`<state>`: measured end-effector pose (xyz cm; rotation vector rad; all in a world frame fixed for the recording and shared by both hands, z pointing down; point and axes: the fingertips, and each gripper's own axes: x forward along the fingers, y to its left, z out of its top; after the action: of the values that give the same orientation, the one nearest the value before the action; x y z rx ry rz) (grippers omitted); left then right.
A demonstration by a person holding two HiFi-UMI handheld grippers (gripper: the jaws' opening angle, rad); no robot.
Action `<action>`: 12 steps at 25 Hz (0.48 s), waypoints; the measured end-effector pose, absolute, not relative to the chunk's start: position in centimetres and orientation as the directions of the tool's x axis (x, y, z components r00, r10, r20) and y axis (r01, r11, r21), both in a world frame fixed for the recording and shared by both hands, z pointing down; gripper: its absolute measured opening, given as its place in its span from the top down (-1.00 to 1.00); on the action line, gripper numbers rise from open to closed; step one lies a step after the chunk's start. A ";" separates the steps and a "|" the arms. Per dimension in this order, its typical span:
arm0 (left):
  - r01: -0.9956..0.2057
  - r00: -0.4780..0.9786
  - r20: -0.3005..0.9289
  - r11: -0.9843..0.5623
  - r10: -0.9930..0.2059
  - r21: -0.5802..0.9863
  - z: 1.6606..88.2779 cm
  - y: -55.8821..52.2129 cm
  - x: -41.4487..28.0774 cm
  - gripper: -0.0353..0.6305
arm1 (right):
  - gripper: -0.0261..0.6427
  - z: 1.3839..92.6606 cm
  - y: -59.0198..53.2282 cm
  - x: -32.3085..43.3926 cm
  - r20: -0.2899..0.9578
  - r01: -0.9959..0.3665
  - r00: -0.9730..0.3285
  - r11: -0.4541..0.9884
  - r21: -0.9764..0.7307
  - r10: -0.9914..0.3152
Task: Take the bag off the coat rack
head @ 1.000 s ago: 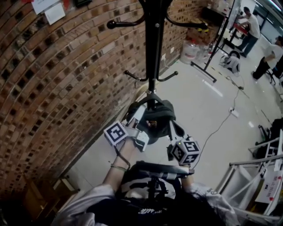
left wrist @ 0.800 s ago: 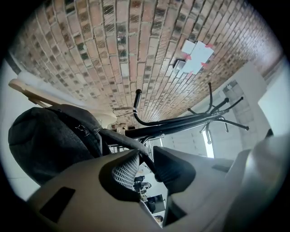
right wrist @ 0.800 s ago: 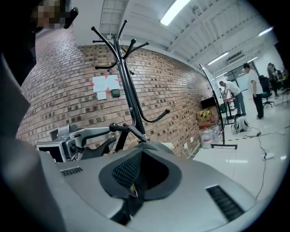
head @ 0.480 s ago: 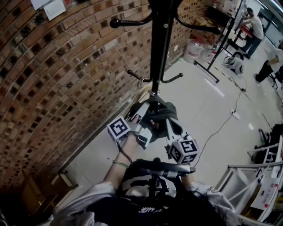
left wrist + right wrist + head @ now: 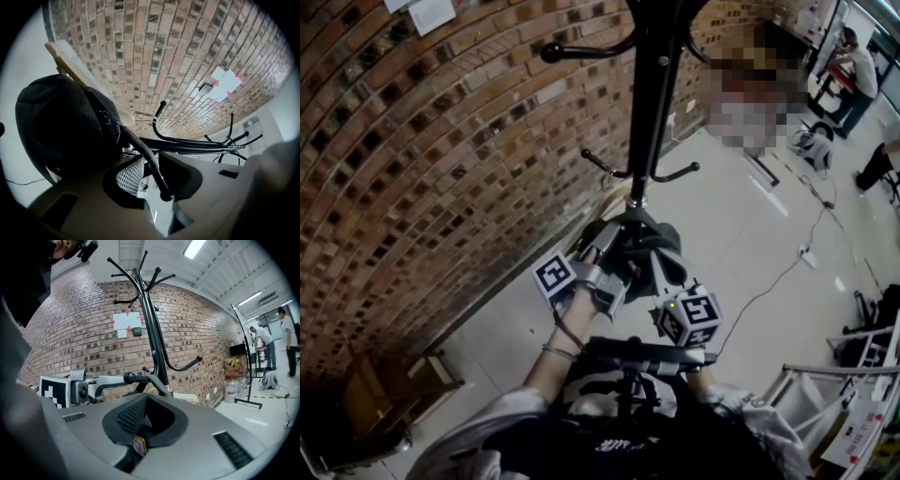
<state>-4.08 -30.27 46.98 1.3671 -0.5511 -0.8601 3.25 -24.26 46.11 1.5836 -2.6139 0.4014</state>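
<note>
A black coat rack [image 5: 652,103] stands against the brick wall. A dark bag [image 5: 637,246] hangs low at its pole, under the short lower hooks [image 5: 680,174]. My left gripper [image 5: 602,267] is at the bag's left side and looks open. In the left gripper view the bag [image 5: 61,122] bulks at the left, and a ball-tipped hook [image 5: 165,197] crosses in front of the jaws. My right gripper [image 5: 661,272] reaches into the bag from the right. In the right gripper view its jaws [image 5: 140,437] are shut on dark bag fabric with a small yellow tag [image 5: 139,445].
The brick wall [image 5: 441,159] runs close along the left, with papers [image 5: 126,322] taped to it. A cable [image 5: 787,262] trails over the pale floor. A metal frame [image 5: 825,375] stands at the lower right, and people [image 5: 861,75] work far off at the right.
The head view has drifted slightly, so the rack sits a bit further right. Both grippers stay at the bag with the same hold.
</note>
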 end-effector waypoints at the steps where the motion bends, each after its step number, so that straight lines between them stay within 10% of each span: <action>1: 0.208 0.593 -0.133 -0.009 -0.794 0.978 47.2 -30.3 -4.0 0.60 | 0.92 46.1 -24.4 3.2 0.181 -0.876 -0.475 0.443 -0.193 -0.861; 12: 0.445 0.516 -0.090 0.177 -0.852 0.878 47.5 -31.7 -3.7 0.60 | 0.92 46.7 -25.4 2.8 0.194 -0.859 -0.504 0.465 -0.215 -0.841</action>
<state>-3.72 -31.74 47.51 1.0245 -0.4797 -0.9687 2.83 -25.35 46.70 1.5317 -2.6365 0.4419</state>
